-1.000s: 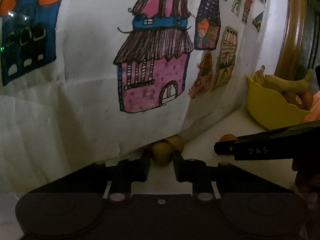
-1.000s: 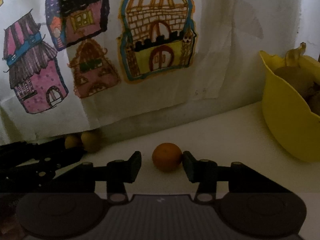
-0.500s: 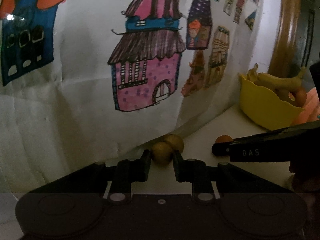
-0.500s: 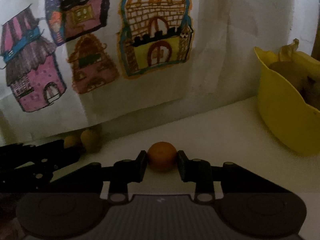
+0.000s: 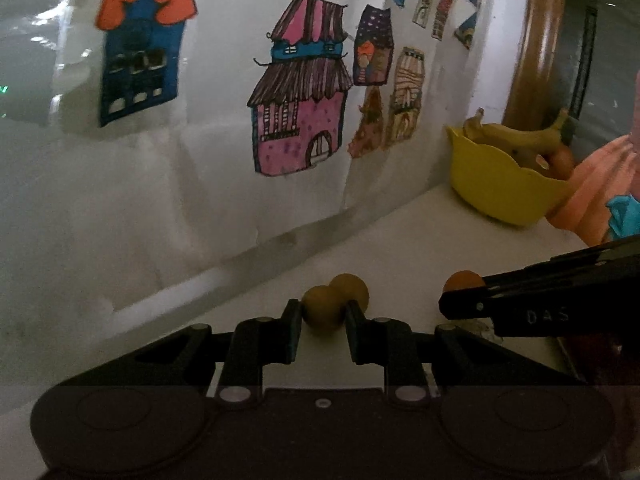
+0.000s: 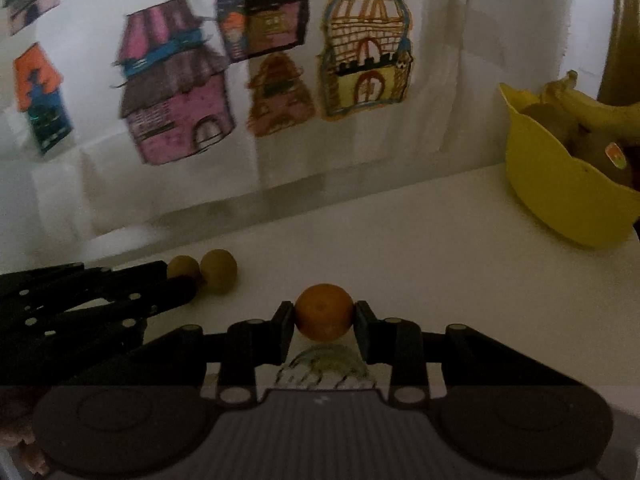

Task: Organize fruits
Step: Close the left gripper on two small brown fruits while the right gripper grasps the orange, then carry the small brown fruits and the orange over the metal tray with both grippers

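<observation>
Right tongs [image 6: 324, 316] clamp the small orange [image 6: 324, 312] at its widest girth just above the tabletop [image 6: 420, 248], left tongs [image 5: 320, 316] clamp a brownish round fruit [image 5: 322, 310] likewise — both likely light, firm, prone to roll.

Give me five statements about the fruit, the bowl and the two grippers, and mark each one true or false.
1. The right gripper is shut on the orange. True.
2. The left gripper is empty. False: its fingers clamp a brown fruit.
3. A second brown fruit sits right behind the one held, against it. True.
4. The yellow bowl is empty. False: it holds bananas and other fruit, one with a sticker.
5. The orange already lies in the yellow bowl. False: it is between the right gripper's fingers, over the white counter, well left of the bowl.
</observation>
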The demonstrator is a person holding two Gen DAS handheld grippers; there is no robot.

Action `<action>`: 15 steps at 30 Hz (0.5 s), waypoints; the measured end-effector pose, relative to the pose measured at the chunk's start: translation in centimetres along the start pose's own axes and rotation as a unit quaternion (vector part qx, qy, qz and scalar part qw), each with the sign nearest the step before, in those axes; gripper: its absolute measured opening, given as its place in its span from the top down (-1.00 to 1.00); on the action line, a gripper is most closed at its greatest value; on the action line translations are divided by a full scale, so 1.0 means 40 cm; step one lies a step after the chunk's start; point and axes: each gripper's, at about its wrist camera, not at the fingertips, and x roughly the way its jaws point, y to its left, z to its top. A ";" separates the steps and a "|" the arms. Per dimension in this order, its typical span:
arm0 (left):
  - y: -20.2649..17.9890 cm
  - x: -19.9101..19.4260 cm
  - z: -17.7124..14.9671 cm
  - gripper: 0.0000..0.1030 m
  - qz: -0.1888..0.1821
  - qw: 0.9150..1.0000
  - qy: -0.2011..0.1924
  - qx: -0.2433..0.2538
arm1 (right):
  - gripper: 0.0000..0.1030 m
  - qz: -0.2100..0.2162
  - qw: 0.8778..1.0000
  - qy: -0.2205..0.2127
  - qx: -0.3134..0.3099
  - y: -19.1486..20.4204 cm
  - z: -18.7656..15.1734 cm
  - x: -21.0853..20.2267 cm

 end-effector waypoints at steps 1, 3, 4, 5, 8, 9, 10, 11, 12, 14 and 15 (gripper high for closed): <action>0.000 -0.009 -0.004 0.52 -0.002 1.000 0.001 0.001 | 0.30 -0.001 1.000 0.001 0.000 0.010 -0.008 -0.009; -0.002 -0.026 -0.012 0.52 -0.006 1.000 0.002 0.002 | 0.30 -0.001 1.000 0.002 0.001 0.018 -0.020 -0.031; -0.004 -0.035 -0.016 0.52 -0.008 1.000 0.002 0.004 | 0.30 -0.002 1.000 0.003 0.003 0.027 -0.029 -0.042; -0.005 -0.043 -0.019 0.52 -0.010 1.000 0.003 0.004 | 0.30 -0.002 1.000 0.003 0.004 0.029 -0.035 -0.058; -0.009 -0.066 -0.028 0.52 -0.016 1.000 0.005 0.007 | 0.29 -0.004 1.000 0.002 0.006 0.039 -0.062 -0.098; -0.011 -0.072 -0.031 0.52 -0.018 1.000 0.005 0.008 | 0.29 -0.005 1.000 0.002 0.005 0.042 -0.069 -0.108; -0.014 -0.081 -0.034 0.53 -0.021 1.000 0.006 0.010 | 0.29 -0.008 1.000 -0.002 0.004 0.048 -0.069 -0.118; -0.016 -0.090 -0.038 0.53 -0.023 1.000 0.005 0.012 | 0.29 -0.009 1.000 -0.008 0.007 0.034 -0.075 -0.143; -0.019 -0.097 -0.040 0.53 -0.025 1.000 0.005 0.013 | 0.29 -0.008 1.000 -0.011 0.009 0.034 -0.076 -0.156; -0.022 -0.115 -0.043 0.54 -0.029 0.999 0.002 0.015 | 0.29 -0.012 1.000 -0.011 0.005 0.042 -0.082 -0.170; -0.024 -0.122 -0.045 0.54 -0.031 0.999 0.000 0.015 | 0.29 -0.014 1.000 -0.010 0.003 0.045 -0.084 -0.176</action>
